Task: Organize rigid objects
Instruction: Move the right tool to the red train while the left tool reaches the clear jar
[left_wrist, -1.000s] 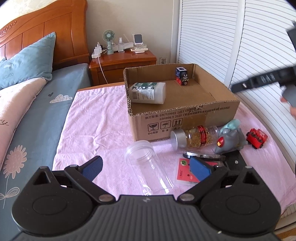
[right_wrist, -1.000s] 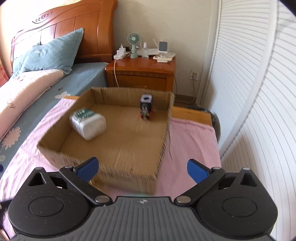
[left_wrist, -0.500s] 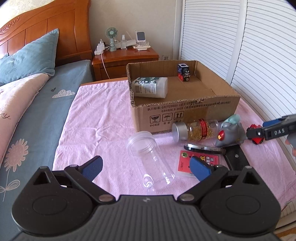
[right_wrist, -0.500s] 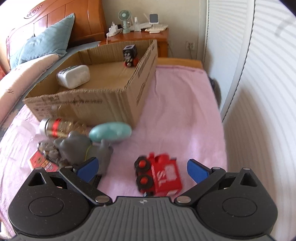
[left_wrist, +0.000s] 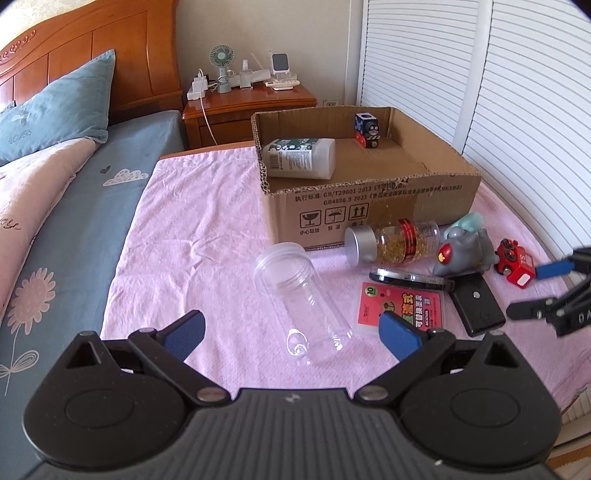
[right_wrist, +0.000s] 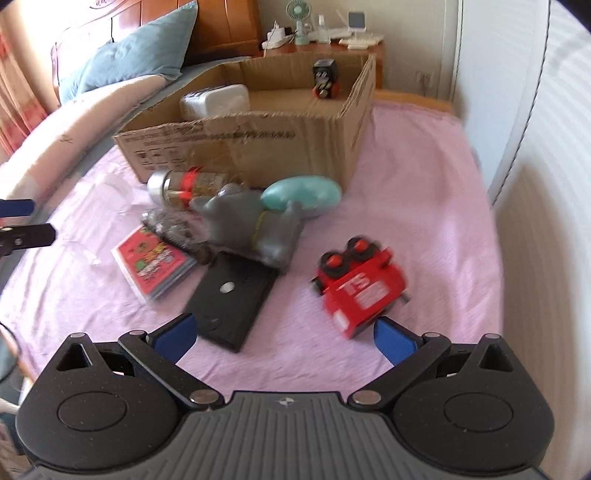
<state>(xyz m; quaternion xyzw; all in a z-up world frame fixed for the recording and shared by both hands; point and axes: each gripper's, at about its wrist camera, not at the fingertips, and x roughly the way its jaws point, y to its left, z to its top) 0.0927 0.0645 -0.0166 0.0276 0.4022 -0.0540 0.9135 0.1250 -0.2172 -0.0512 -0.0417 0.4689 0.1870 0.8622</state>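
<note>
A cardboard box on the pink cloth holds a white bottle and a small blue toy cube. In front of it lie a clear jar, a gold-filled bottle, a grey toy, a red toy car, a red card and a black case. My left gripper is open over the clear jar's base. My right gripper is open and low, with the red toy car just ahead of its right finger. The right gripper also shows in the left wrist view.
A bed with a blue pillow lies to the left. A wooden nightstand with a fan stands behind the box. White louvered doors line the right side. The cloth's right edge is near the red car.
My right gripper has come down from above the box to the cloth beside the red toy car. My left gripper has barely moved.
</note>
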